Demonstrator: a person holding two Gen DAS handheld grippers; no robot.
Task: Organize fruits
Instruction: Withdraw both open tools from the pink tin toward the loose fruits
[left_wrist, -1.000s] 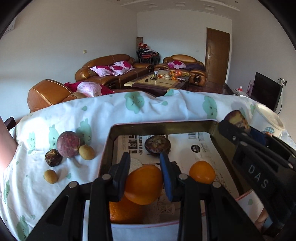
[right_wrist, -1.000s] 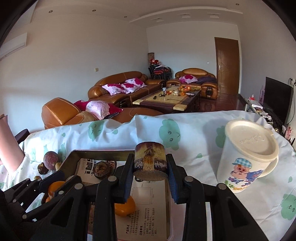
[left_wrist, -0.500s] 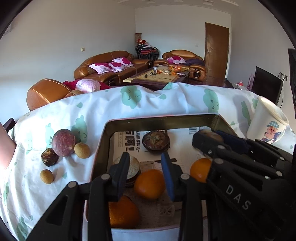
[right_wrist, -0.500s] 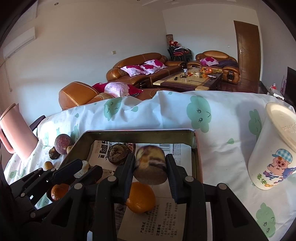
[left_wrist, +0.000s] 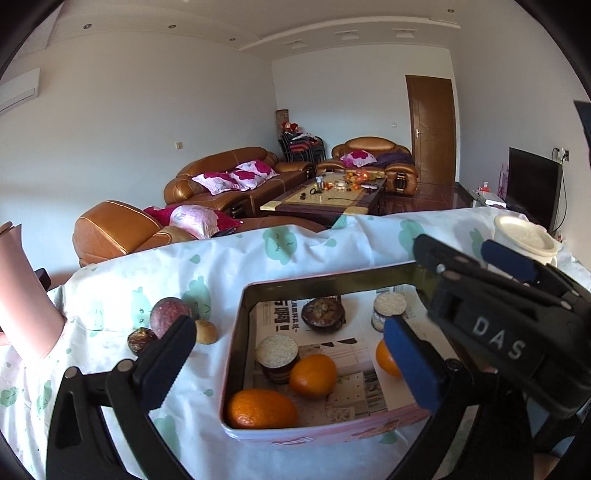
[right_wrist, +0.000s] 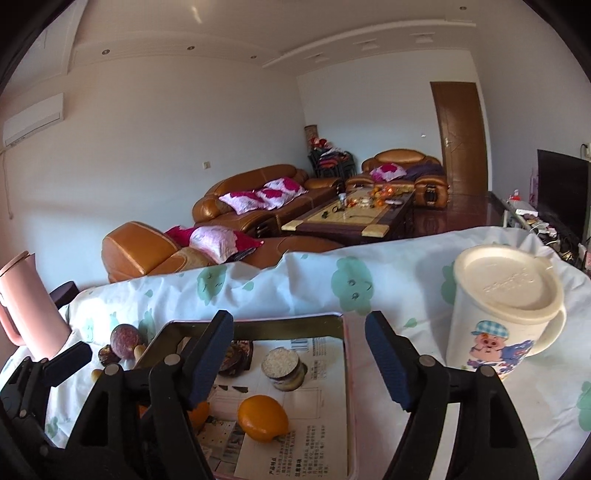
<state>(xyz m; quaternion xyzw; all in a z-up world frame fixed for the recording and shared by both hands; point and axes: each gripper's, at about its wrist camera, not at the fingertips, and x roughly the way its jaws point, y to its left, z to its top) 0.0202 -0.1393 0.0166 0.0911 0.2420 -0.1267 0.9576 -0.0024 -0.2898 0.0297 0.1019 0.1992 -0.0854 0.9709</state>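
A pink tin tray (left_wrist: 258, 291) lined with newspaper sits on the tablecloth. In it lie three oranges (left_wrist: 313, 375), two cut dark fruit pieces with white flesh (left_wrist: 277, 352) and a dark halved fruit (left_wrist: 323, 314). My left gripper (left_wrist: 291, 362) is open and empty above the tray's near left. My right gripper (right_wrist: 299, 354) is open and empty above the tray (right_wrist: 343, 369); the cut piece (right_wrist: 283, 369) lies below it and an orange (right_wrist: 263, 418) nearer. The right gripper also shows in the left wrist view (left_wrist: 480, 295).
Loose fruits lie left of the tray: a purple passion fruit (left_wrist: 168, 315), a dark one (left_wrist: 139, 340) and a small tan one (left_wrist: 207, 331). A pink jug (left_wrist: 22, 295) stands far left. A lidded cartoon mug (right_wrist: 498, 310) stands right of the tray.
The left gripper let go of its orange into the tray and opened wide. The right gripper set its cut fruit piece in the tray, opened and pulled back.
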